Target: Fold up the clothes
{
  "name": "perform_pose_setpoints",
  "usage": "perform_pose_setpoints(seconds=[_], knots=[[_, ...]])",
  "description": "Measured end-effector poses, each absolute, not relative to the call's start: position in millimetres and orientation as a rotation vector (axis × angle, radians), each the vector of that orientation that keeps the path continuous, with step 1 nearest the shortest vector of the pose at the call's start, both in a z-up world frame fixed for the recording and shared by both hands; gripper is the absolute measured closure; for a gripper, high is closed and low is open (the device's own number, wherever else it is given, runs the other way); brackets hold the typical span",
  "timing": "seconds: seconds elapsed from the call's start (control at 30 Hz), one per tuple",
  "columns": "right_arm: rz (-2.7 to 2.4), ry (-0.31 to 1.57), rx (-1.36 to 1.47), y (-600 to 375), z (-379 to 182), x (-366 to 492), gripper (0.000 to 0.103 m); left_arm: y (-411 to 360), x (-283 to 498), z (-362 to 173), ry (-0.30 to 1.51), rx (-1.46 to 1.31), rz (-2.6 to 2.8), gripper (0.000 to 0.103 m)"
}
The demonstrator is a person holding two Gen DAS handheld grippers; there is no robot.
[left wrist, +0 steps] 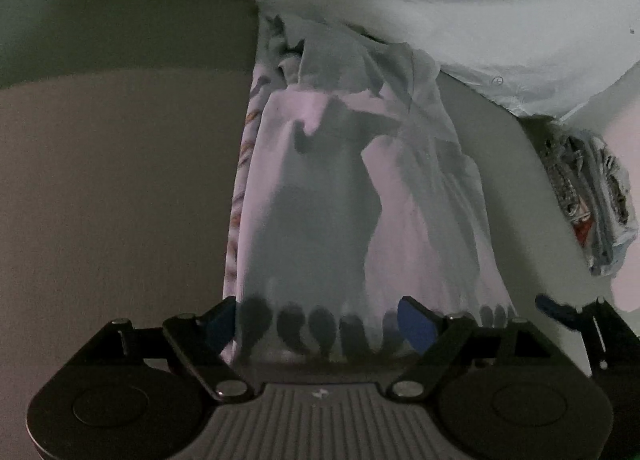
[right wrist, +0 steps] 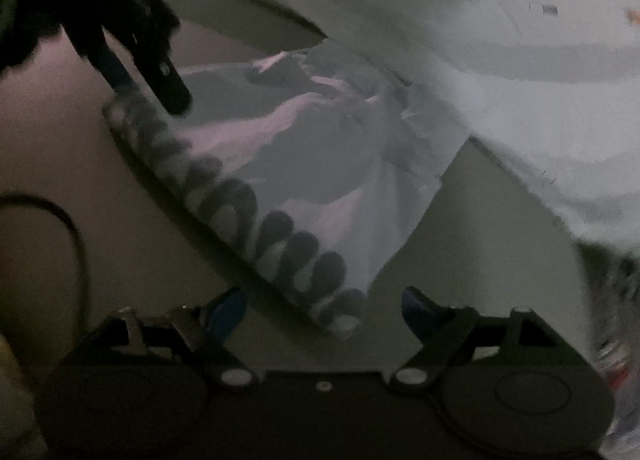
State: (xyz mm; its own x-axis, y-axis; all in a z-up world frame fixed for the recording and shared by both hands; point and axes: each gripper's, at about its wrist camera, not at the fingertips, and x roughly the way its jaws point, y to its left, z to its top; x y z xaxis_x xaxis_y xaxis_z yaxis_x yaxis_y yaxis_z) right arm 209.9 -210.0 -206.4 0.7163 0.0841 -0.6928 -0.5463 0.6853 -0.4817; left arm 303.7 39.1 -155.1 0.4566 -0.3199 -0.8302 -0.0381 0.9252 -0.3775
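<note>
Left gripper [left wrist: 320,324]: jaws spread, released, straddling the near hem of the folded pale lilac-white garment with dark scalloped border print [left wrist: 352,196]; pads appear clear of the cloth. Right gripper [right wrist: 324,312]: likewise released, with the garment's hem corner just ahead between its blue-tipped fingers [right wrist: 416,312]. The garment lies flat on the grey-beige table surface [left wrist: 112,196]. Near right, a crumpled stack of patterned clothes [left wrist: 592,204]. Beyond, a large white sheet with small orange motifs [right wrist: 500,60] overlaps the garment's far end.
</note>
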Motion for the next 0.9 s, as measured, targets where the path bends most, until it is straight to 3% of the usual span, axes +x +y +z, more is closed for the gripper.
perform_pose_setpoints(seconds=[0.07,0.2,0.37,0.4,0.43,0.47,0.63,0.9], knots=[[0.344,0.621,-0.897,-202.5,-217.2,202.8,0.029,41.1,293.4,-155.1,1.085,-0.382,-0.184,0.017],[0.391,0.434,-1.244,-188.4,-242.7,183.4,0.031,46.3,279.9,-153.2,1.074,-0.432,-0.199,0.016],[0.450,0.365,-1.332,-183.6,-246.1,182.4,0.038,59.2,272.5,-167.8,1.144,-0.685,-0.322,0.015],[0.478,0.386,-1.316,-184.8,-242.3,185.0,0.044,60.5,272.0,-171.2,1.155,-0.726,-0.342,0.015],[0.500,0.405,-1.294,-185.8,-238.1,188.0,0.091,60.5,272.1,-173.6,1.160,-0.748,-0.349,0.015],[0.502,0.418,-1.249,-185.6,-231.2,191.5,0.094,60.1,273.1,-175.6,1.165,-0.761,-0.346,0.014],[0.433,0.422,-0.958,-177.1,-174.1,207.9,0.094,60.3,279.6,-188.9,1.158,-0.923,-0.387,0.011],[0.414,0.402,-0.774,-174.8,-122.8,232.2,0.095,74.6,304.7,-242.4,1.030,-1.495,-0.322,0.007]])
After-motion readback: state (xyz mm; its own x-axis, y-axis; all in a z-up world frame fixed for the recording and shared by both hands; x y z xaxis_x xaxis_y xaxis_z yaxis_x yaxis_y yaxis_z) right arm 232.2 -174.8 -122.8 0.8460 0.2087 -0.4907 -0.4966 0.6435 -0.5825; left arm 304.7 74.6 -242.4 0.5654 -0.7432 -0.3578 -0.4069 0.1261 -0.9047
